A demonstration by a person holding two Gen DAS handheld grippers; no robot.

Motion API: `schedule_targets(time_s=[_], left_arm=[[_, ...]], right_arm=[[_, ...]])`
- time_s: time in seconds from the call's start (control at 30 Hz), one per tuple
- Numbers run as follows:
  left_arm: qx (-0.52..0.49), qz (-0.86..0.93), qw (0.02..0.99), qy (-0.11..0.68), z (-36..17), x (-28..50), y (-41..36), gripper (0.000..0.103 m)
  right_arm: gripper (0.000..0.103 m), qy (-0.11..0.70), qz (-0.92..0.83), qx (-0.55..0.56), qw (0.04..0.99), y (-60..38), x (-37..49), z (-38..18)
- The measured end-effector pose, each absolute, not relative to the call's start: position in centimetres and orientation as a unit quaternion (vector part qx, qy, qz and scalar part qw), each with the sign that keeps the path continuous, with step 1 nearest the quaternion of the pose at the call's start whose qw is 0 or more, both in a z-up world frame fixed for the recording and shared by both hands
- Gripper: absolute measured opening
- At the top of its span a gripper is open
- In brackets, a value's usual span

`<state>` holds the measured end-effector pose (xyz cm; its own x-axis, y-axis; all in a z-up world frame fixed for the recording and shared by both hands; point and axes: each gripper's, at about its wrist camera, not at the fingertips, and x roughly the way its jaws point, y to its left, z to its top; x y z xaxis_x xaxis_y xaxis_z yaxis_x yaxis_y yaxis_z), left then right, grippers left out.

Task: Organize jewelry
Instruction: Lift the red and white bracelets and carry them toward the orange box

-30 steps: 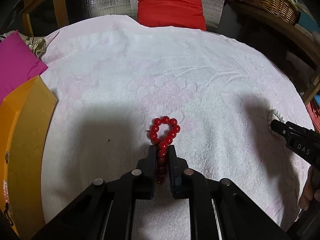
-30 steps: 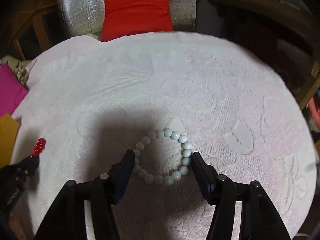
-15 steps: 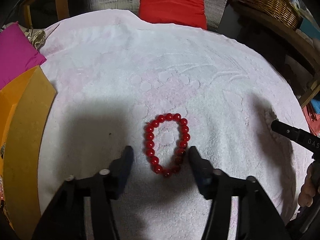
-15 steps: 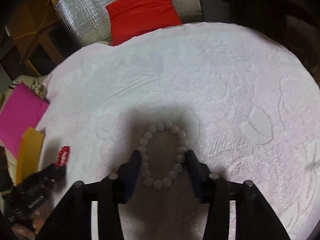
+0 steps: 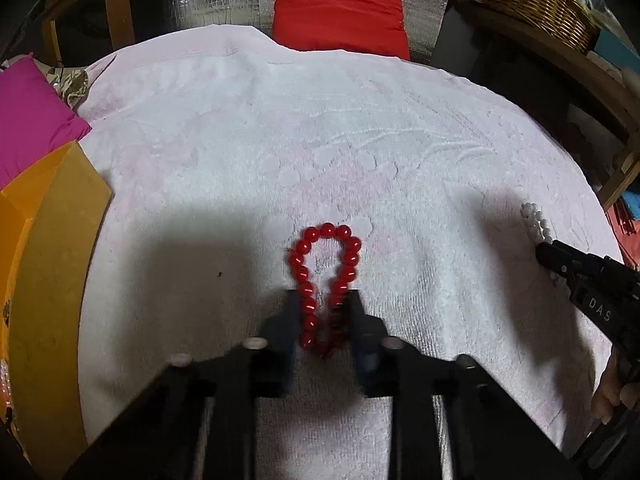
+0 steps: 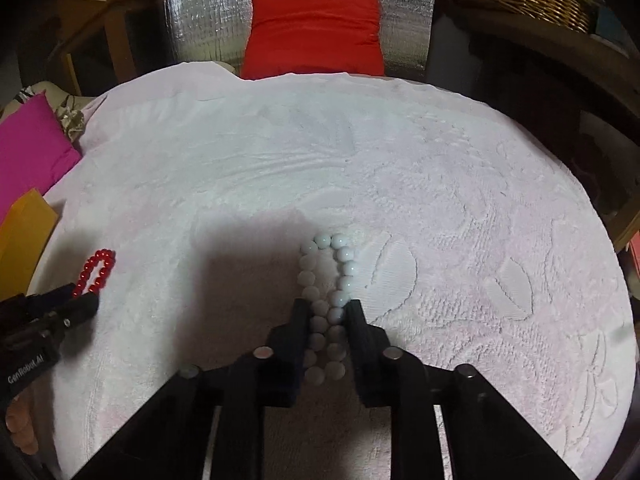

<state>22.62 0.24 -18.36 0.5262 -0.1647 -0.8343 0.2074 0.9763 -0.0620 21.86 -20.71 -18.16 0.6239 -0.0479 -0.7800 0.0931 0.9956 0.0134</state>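
Note:
A red bead bracelet (image 5: pixel 327 231) lies on the pale pink towel (image 5: pixel 320 128) that covers the round table. My left gripper (image 5: pixel 323 300) is closing on its near half; both pads press the strands, so the far end bulges into a teardrop loop. A white bead bracelet (image 6: pixel 344 254) is pinched the same way by my closing right gripper (image 6: pixel 327 308), its two strands squeezed side by side between the pads. Each view shows the other gripper at its edge: the left gripper (image 6: pixel 86 304) with the red bracelet (image 6: pixel 96 270), and the white bracelet (image 5: pixel 536 220) far right.
An orange box (image 5: pixel 48 260) lies along the table's left edge, with a magenta cushion (image 5: pixel 28 120) behind it. A red cushion (image 5: pixel 340 8) leans on silver foil at the back. A wicker basket (image 5: pixel 532 4) sits on a shelf at the back right.
Half a second ago both grippers stood open around their bracelets. Both have now closed and squeezed them into narrow loops. The left had let go of the red bracelet a second ago.

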Motion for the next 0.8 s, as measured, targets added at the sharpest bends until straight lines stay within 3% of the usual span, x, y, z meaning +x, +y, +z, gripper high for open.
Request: schedule_targets(time_s=[0.07,0.1,0.13,0.17,0.8], left_arm=[[0.020,-0.107,0.874,0.474,-18.2,22.7,0.3,0.016],[0.018,-0.107,0.875,0.472,-18.0,22.7,0.4,0.009],[0.017,-0.107,0.877,0.468,-17.8,22.7,0.5,0.009],[0.014,-0.109,0.880,0.463,-17.5,22.7,0.6,0.009],[-0.002,-0.151,0.892,0.426,-14.1,20.5,0.6,0.009]], right_arm=[[0.019,0.428,-0.033,0.038,0.902,-20.9,21.6,-17.9],[0.019,0.427,-0.028,0.046,0.903,-21.2,21.6,-17.7],[0.018,0.424,-0.023,0.055,0.904,-21.4,21.5,-17.6],[0.010,0.422,-0.020,0.059,0.904,-21.5,21.4,-17.4],[0.011,0.375,0.030,0.141,0.916,-25.4,19.5,-14.8]])
